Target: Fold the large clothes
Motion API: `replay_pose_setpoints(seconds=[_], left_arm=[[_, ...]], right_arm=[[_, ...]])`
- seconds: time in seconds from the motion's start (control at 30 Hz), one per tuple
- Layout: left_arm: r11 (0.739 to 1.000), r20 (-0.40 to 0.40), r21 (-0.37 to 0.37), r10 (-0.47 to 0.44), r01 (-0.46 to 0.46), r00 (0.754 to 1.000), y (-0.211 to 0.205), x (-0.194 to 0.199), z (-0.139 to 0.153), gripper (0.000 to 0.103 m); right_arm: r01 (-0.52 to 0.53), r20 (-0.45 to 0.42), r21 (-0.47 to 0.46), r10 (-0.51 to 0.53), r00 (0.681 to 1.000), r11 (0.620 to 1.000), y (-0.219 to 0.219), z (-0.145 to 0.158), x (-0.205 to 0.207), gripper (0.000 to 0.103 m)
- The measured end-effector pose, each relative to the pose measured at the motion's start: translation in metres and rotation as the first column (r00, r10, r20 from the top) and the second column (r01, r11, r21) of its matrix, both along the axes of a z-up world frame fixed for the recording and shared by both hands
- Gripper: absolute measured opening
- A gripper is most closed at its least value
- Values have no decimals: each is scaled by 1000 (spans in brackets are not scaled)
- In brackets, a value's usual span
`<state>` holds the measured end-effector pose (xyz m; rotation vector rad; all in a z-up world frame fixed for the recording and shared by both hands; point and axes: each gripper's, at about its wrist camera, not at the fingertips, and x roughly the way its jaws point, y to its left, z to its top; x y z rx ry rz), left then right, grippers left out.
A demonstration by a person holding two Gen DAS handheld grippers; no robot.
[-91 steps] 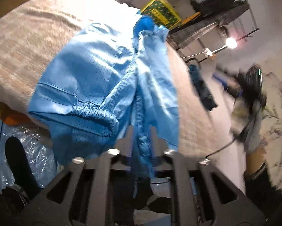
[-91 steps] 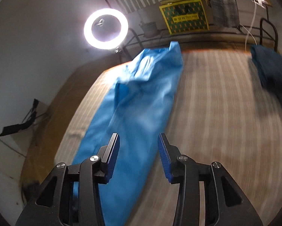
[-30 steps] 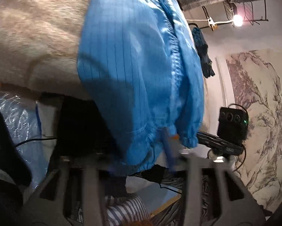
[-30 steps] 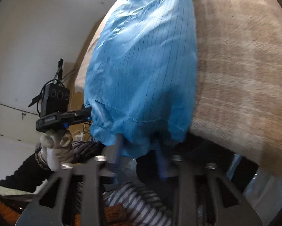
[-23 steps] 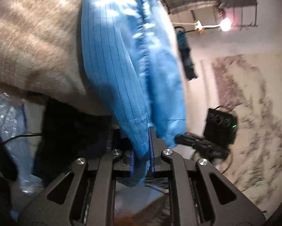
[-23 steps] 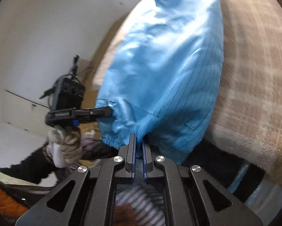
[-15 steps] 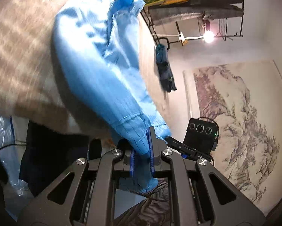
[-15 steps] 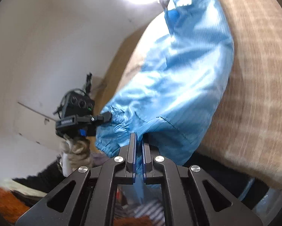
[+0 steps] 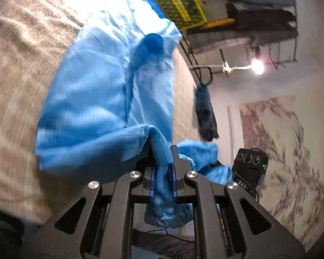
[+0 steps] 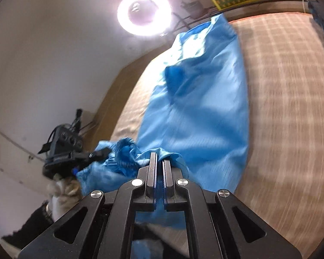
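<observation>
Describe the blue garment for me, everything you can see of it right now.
The blue garment is thin, slightly shiny cloth with a fine pinstripe grid and a gathered elastic hem. It lies lengthwise on the beige woven surface, creased, with a darker blue patch midway. Its near hem is lifted: the left gripper and right gripper each have their jaws shut on it.

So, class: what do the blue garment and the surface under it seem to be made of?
Blue garment: thin, probably synthetic woven cloth, with a slight sheen, a fine pinstripe grid and soft creases. Surface: a beige checked textile cover, matte and coarsely textured; the fibre cannot be told.
</observation>
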<state>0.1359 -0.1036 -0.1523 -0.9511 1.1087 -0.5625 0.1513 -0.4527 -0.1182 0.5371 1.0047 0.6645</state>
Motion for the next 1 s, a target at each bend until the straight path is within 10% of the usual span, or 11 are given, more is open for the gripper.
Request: replay_pose_setpoints(seconds=[0.23, 0.4, 0.47, 0.53, 1.0], left_arm=[[997, -35, 55, 47, -45, 998, -3, 39, -23, 10], [989, -23, 122, 85, -81, 996, 2, 54, -16, 64], [990, -8, 103, 101, -99, 995, 10, 58, -10, 65], [989, 11, 102, 109, -109, 994, 17, 58, -4, 65], [926, 48, 372, -87, 63, 995, -3, 56, -35, 65]], right_arm=[[29, -28, -58, -30, 999, 998, 8, -18, 44, 3], [57, -25, -119, -60, 998, 991, 2, -19, 57, 7], [77, -26, -90, -80, 996, 993, -9, -17, 57, 21], [116, 7, -79, -116, 993, 990, -21, -10, 52, 62], [-13, -115, -99, 2, 993, 995, -49, -53, 26, 64]])
